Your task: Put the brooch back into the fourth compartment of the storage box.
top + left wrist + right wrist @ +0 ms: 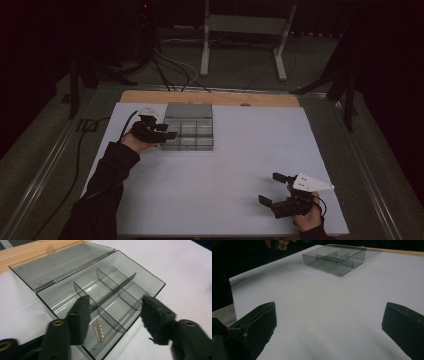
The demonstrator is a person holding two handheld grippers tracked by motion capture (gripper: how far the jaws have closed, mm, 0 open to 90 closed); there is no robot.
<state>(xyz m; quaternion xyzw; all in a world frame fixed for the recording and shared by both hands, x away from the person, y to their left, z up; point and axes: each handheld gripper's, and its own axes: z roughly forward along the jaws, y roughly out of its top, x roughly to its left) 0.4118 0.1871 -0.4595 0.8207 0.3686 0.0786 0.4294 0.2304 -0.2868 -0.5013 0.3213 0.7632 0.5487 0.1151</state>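
A clear grey compartment box (189, 133) sits on the white table, its lid (60, 263) folded open and flat behind it. A small gold pin with pearls (99, 330) lies in a near compartment. My left gripper (170, 135) hovers at the box's left edge, open, its jaws either side of the pin's compartment (115, 315) with nothing between them. My right gripper (270, 189) rests near the table's front right, open and empty. In the right gripper view, the box (335, 258) stands far off across the bare table.
The white table top (225, 190) spans the middle between the two grippers. A wooden strip (210, 97) runs along the far edge. Cables and a metal stand (240, 30) lie on the floor beyond the table.
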